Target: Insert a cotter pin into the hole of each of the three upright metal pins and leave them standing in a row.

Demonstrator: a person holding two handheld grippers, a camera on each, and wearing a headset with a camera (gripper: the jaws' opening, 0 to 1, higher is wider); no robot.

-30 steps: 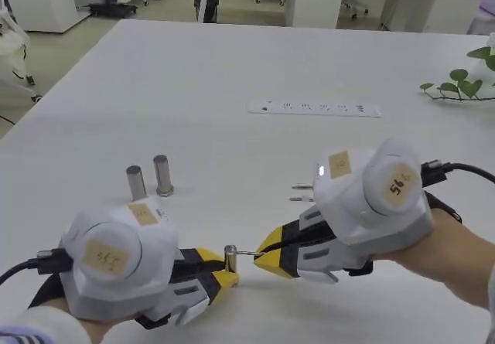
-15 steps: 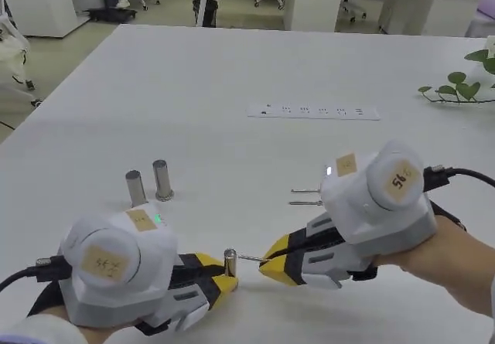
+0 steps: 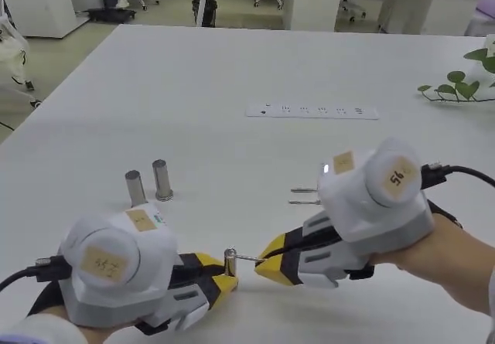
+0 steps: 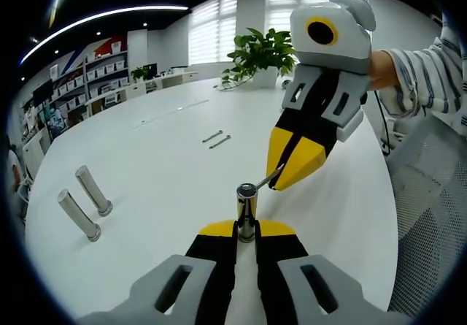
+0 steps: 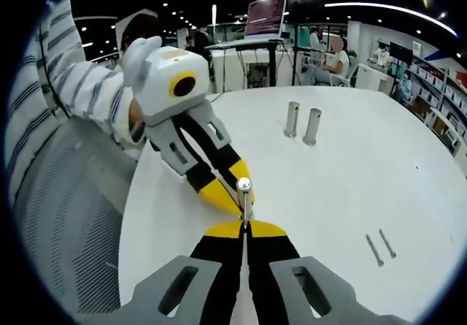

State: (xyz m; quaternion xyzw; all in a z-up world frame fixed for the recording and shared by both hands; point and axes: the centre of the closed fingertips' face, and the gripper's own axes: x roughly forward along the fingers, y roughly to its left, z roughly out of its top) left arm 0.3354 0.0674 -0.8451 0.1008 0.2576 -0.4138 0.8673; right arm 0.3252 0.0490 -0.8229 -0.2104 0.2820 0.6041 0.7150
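Note:
A short upright metal pin (image 3: pixel 230 260) stands on the white table, and my left gripper (image 3: pixel 220 278) is shut on its lower part (image 4: pixel 246 209). My right gripper (image 3: pixel 267 265) is shut on a thin cotter pin (image 3: pixel 247 259), which lies level with its tip touching the metal pin's top (image 4: pixel 268 177). I cannot tell whether the tip is inside the hole. In the right gripper view the metal pin (image 5: pixel 244 192) stands just beyond my shut right gripper (image 5: pixel 245 226). Two more upright metal pins (image 3: pixel 134 187) (image 3: pixel 162 178) stand side by side at the left.
Two loose cotter pins (image 3: pixel 304 191) (image 3: pixel 304 202) lie on the table behind the right gripper. A white power strip (image 3: pixel 312 112) lies further back, and a green plant (image 3: pixel 464 81) sits at the far right edge. Office desks and chairs stand beyond the table.
The right gripper has shifted a little with the cotter pin, whose tip stays at the metal pin's top. The left gripper holds still.

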